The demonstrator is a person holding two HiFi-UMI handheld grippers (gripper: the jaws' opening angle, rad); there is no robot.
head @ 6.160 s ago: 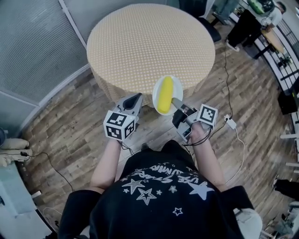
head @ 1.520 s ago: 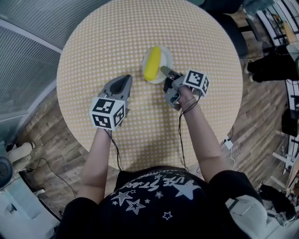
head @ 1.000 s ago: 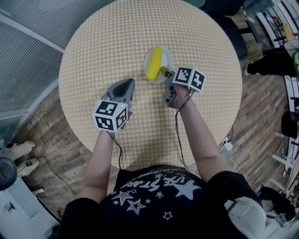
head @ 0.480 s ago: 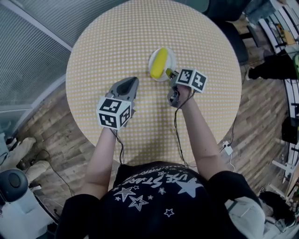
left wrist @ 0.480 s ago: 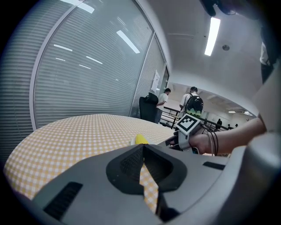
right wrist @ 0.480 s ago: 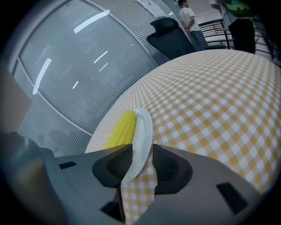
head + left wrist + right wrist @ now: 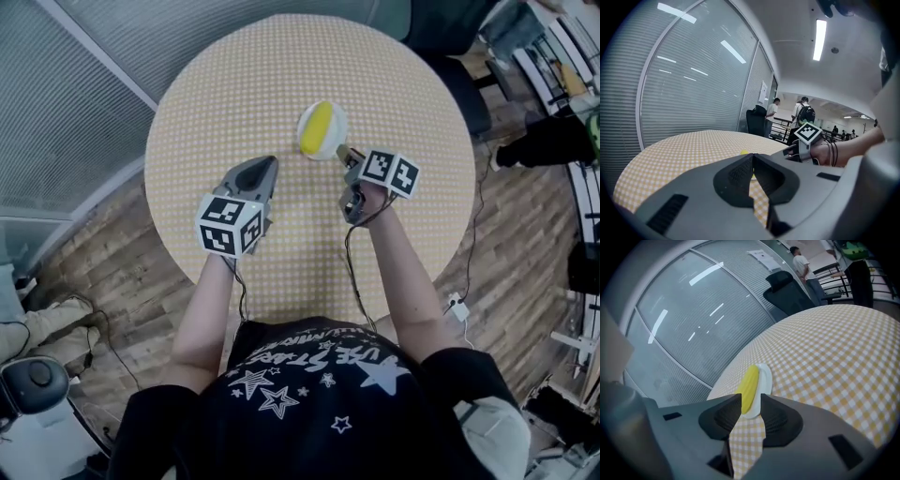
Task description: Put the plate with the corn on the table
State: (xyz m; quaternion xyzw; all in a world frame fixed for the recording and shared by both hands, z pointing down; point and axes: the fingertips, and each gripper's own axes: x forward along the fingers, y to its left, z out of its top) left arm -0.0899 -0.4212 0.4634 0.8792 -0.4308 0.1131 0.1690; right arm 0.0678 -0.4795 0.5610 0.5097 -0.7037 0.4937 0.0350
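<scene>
Yellow-checked desk (image 7: pixel 234 84) now carries the plate (image 7: pixel 338 127) with the corn (image 7: pixel 316 127) lying flat, the right gripper (image 7: pixel 341 152) having just released its rim, fingers (image 7: pixel 723 416) slightly parted and empty, left gripper (image 7: pixel 265 162) closed on nothing: placing looks done

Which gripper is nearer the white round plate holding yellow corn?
The right gripper, jaws apart just beside the white plate; the left gripper sits farther off.

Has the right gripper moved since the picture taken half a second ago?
Yes. The right gripper has drawn back from the plate: its rim was deep between the jaws, now it lies on the table at the open jaw tips.
</scene>
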